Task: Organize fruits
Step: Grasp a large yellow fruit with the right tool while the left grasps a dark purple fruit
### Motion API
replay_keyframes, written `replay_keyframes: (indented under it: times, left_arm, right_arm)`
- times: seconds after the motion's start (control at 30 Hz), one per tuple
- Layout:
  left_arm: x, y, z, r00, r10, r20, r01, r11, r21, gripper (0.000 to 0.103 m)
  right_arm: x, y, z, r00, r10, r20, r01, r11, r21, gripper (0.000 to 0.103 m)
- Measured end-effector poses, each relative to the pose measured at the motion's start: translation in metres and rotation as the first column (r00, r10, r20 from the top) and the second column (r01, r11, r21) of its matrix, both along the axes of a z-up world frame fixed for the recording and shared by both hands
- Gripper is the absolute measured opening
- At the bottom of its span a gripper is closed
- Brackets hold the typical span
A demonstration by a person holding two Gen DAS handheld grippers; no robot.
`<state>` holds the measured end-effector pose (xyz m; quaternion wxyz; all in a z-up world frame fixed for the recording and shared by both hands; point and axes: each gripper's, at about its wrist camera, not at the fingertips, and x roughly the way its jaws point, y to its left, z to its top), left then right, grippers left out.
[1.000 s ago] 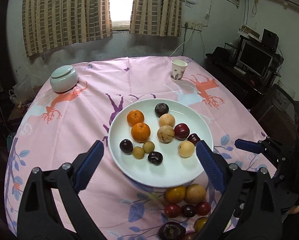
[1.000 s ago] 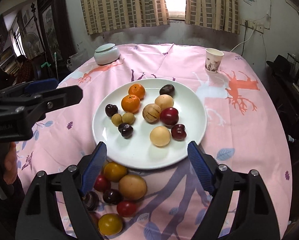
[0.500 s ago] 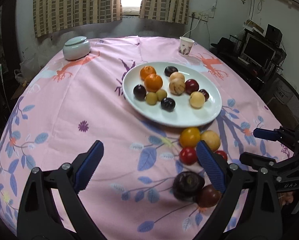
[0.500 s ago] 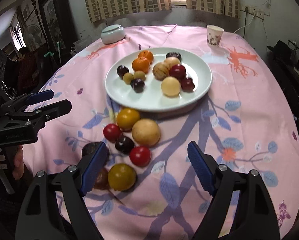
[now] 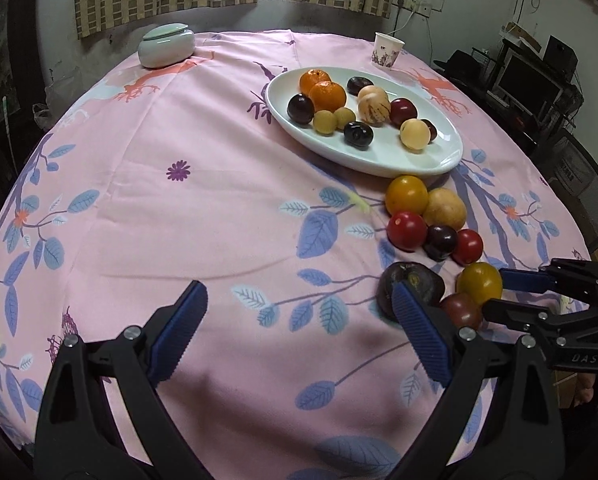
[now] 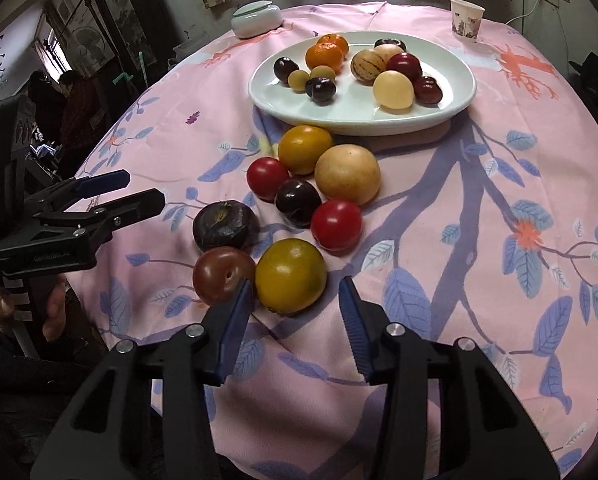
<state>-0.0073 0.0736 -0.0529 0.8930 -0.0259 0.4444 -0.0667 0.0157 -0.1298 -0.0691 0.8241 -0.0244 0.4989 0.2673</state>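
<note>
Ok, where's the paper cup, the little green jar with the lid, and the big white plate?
paper cup (image 5: 388, 51), left wrist view, on its side wall.
green lidded jar (image 5: 166, 45), left wrist view, on its rounded body.
white plate (image 6: 351, 110), right wrist view, on a bare patch.

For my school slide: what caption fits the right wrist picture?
Right tongs closing around a yellow tomato near the fruit plate.
</note>
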Motion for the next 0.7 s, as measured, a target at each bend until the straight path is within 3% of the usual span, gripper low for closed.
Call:
replay_keyframes:
  times: [0.23,0.4,0.6,0.7]
  left_arm:
    - [-0.013,-0.024,-0.002,0.994,-0.105,-0.012,0.105,0.994,0.030,0.095]
    - [-0.005,-0.025,-0.008,0.996,-0.085,-0.034,0.086,0.995,0.049,0.095]
    - [0.004,-0.043,-0.032,0.980,-0.152,-0.126,0.166,0.980,0.106,0.095]
    - [0.013,-0.048,-0.036,0.980,-0.166,-0.110,0.171,0.984,0.043,0.094]
  right_arm:
    - [0.008,0.006,-0.001,1.000,0.001,0.028,-0.001,1.000,0.006,0.041]
    - [0.001,-0.028,0.016,0.990,-0.108,0.089,0.108,0.994,0.002,0.041]
    - [-0.003,-0.065,0.011,0.978,-0.204,0.050,0.204,0.979,0.020,0.041]
    - [-0.004,-0.067,0.008,0.978,-0.205,0.029,0.204,0.978,0.039,0.041]
